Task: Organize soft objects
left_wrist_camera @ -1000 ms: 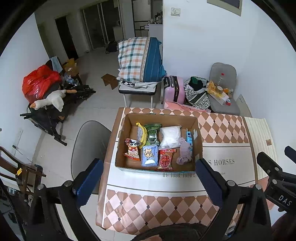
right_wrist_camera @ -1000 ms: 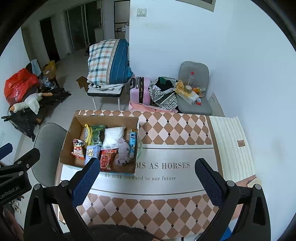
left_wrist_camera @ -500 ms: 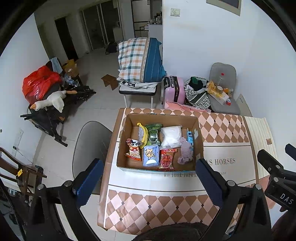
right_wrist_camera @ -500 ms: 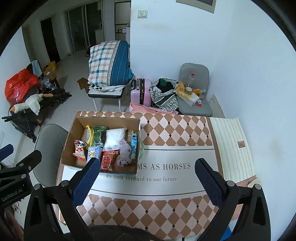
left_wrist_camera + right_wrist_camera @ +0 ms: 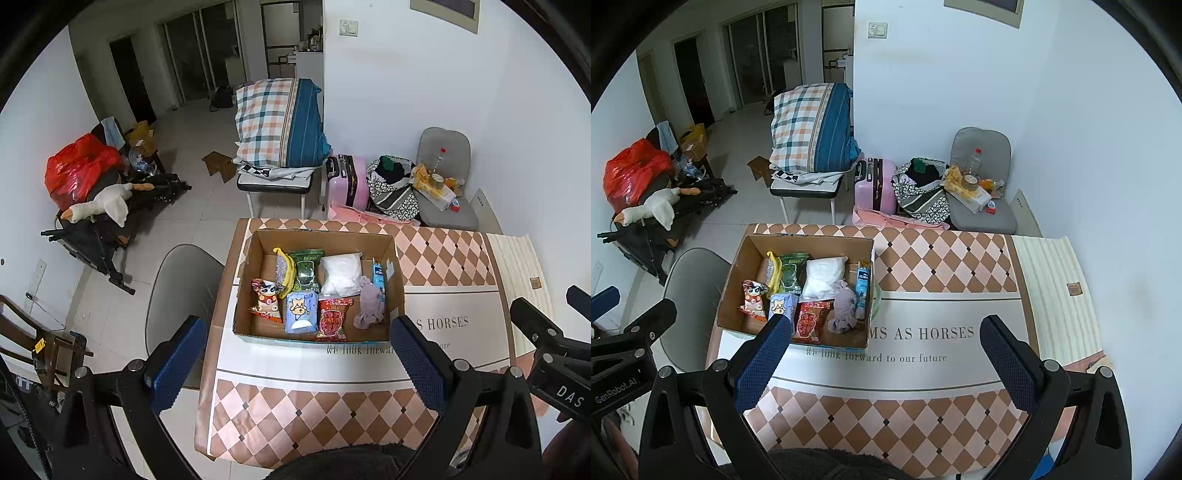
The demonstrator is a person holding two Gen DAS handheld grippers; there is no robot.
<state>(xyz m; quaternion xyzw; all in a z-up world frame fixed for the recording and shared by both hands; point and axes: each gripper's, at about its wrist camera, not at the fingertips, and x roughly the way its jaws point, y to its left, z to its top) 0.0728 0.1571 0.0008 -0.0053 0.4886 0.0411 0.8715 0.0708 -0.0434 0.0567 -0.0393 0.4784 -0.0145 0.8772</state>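
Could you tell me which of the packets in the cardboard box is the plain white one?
It is the white pouch in the back row of the cardboard box, right of the green packet; unlike the others, it shows no printed colours.

White walls (image 5: 1089, 129) closed the room on the right and behind, with a light switch (image 5: 877, 30) high on the back wall. The floor (image 5: 192, 206) was pale tile, running back to dark glass doors (image 5: 192, 62). A chair (image 5: 275, 182) carried a plaid pillow (image 5: 280, 125). Beside it stood a pink suitcase (image 5: 349, 182), then a patterned bag (image 5: 393, 188) and a grey chair (image 5: 448, 206) holding a bottle and clutter. On the left lay a red bag (image 5: 79, 168) and a white plush goose (image 5: 101, 205) on a dark frame. A grey chair seat (image 5: 181, 284) stood just beside the surface (image 5: 942, 254), which wore a diamond-patterned cloth. Light was even and dim.
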